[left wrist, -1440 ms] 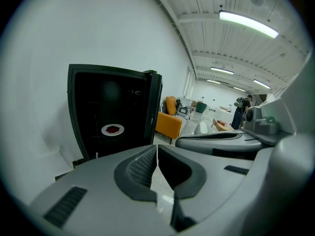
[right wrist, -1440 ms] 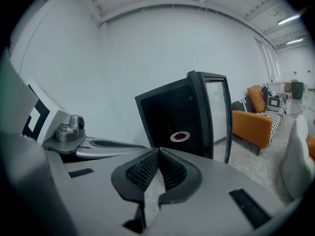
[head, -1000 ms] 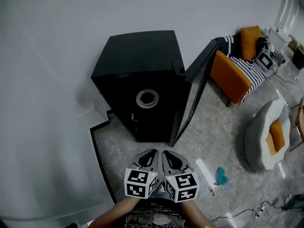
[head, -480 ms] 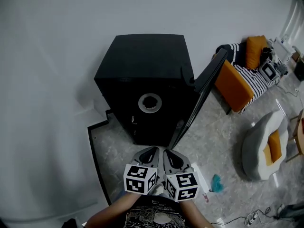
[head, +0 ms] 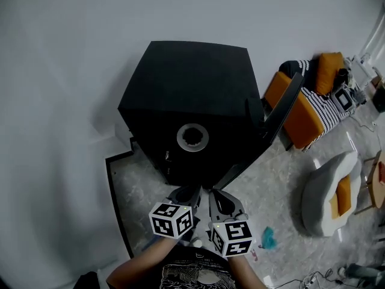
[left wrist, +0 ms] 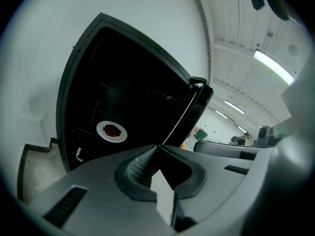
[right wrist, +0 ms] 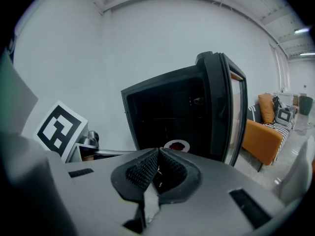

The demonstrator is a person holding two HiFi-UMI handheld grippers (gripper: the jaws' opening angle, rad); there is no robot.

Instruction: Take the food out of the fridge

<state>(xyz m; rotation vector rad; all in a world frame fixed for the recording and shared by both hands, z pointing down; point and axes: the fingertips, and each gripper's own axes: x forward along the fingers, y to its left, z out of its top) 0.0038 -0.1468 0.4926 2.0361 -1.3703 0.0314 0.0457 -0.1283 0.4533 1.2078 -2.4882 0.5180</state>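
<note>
Food plate (head: 192,137) waits in the fridge (head: 186,77).
Our left hand-held gripper (head: 191,191), straight before it, and right hand-held gripper (head: 212,195) are both closed, empty.

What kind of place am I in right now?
Likely a lounge or living-room setup: a black fridge with its door open against a white wall, an orange sofa, and a grey beanbag chair.

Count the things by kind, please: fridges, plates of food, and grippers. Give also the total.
fridge: 1
plate of food: 1
grippers: 2 (left gripper, right gripper)
total: 4
</note>
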